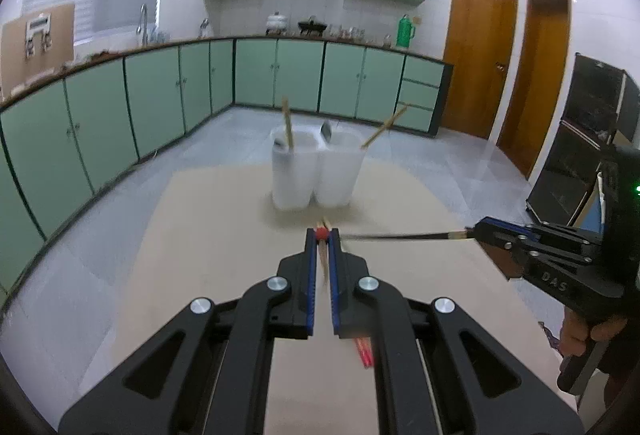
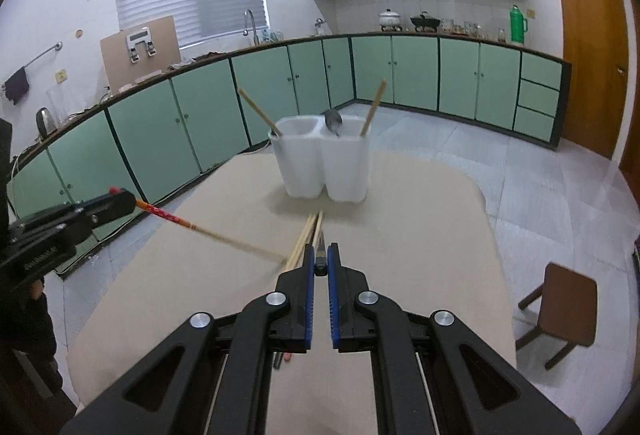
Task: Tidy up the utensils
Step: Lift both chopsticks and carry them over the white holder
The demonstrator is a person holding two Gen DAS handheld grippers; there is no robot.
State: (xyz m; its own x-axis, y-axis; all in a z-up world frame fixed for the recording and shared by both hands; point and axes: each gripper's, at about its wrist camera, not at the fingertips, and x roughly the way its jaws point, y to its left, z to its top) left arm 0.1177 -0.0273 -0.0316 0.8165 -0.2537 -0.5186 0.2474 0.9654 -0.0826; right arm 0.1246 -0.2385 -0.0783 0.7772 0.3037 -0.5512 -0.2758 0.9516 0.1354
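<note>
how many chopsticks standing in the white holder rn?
2: one chopstick in the holder's left cup, one chopstick in the right. Others may sit hidden inside.

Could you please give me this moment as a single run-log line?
left gripper: jaws shut on red-ended chopstick | right gripper: jaws shut on dark chopstick | white two-compartment holder: upright on table, chopsticks and spoon inside

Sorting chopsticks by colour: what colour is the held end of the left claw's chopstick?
Red, patterned, on the chopstick; clearest in the right wrist view.

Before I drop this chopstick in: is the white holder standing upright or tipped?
Upright. The white holder stands on its base on the table, open top up, with chopsticks and a spoon poking out.
</note>
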